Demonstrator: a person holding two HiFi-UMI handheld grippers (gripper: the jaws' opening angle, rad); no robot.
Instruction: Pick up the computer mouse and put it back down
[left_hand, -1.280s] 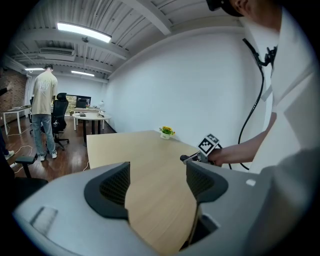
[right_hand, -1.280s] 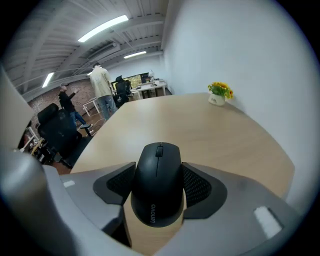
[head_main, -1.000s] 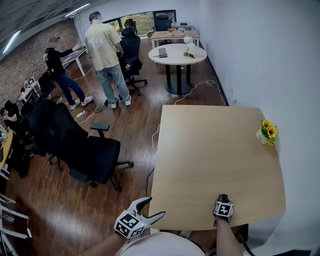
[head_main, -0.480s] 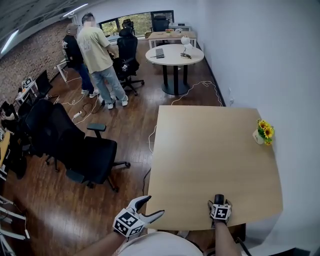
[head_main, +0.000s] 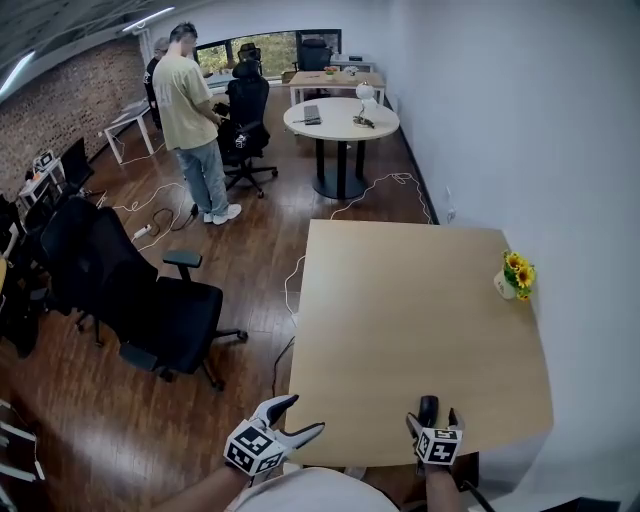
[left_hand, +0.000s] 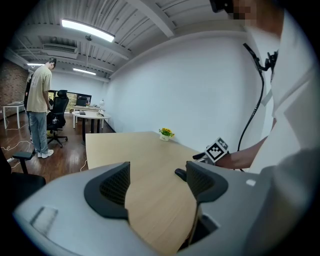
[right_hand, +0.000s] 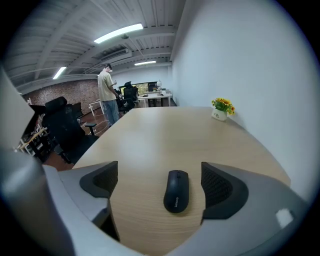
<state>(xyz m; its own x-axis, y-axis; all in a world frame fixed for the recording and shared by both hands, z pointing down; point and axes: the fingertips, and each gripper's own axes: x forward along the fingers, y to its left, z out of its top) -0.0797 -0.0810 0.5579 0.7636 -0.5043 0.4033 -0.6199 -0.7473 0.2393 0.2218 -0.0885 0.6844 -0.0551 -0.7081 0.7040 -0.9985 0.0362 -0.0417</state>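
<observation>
The black computer mouse (head_main: 428, 406) lies flat on the light wooden table (head_main: 420, 300), close to its near edge. My right gripper (head_main: 432, 421) hovers just above and behind it. In the right gripper view the mouse (right_hand: 176, 191) rests on the tabletop between the jaws of the right gripper (right_hand: 160, 180), which are opening and touch neither side of it. My left gripper (head_main: 298, 417) stands open and empty beside the table's near left corner. In the left gripper view, the mouse (left_hand: 180, 174) peeks out past the left gripper's (left_hand: 157, 182) right finger.
A small pot of yellow flowers (head_main: 512, 277) stands at the table's right edge by the white wall. A black office chair (head_main: 150, 310) stands on the wooden floor to the left. Farther back are a person (head_main: 195, 110) and a round white table (head_main: 340, 118).
My right gripper was shut round the mouse; its jaws have spread, and it has lifted and drawn back toward the table's near edge. The mouse stays on the table. The left gripper has barely moved.
</observation>
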